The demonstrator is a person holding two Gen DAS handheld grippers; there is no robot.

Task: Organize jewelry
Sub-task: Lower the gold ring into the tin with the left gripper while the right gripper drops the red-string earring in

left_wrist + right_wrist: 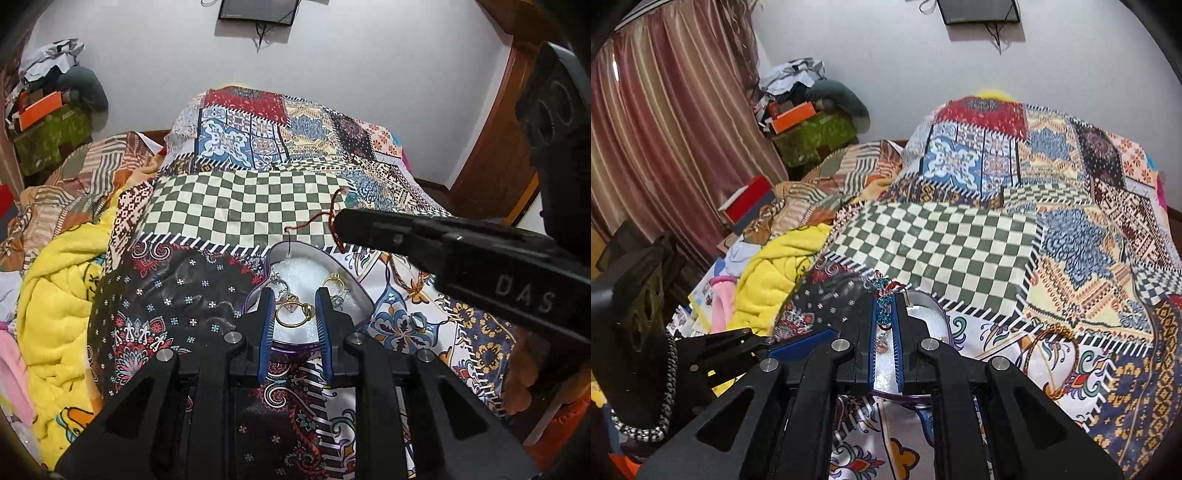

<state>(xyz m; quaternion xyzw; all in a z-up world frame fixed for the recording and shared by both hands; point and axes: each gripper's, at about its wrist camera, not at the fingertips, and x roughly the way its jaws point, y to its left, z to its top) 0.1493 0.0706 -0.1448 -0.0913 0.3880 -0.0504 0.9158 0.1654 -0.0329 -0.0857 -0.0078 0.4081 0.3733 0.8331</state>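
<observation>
Now beaded bracelet (pixel 883 308) runs lengthwise between pads (pixel 899 332).

**Readable markings**

One legible mark only: raised letters "DAS" stood on the black side of the right gripper (pixel 338 225), seen from the left wrist. Small print on the wall-mounted screen (pixel 257 11) was too tiny to read.

Glossy gold metal ring (pixel 294 314) on white foam; satiny patchwork cloth (pixel 236 210); matt black plastic gripper (pixel 294 314).
</observation>
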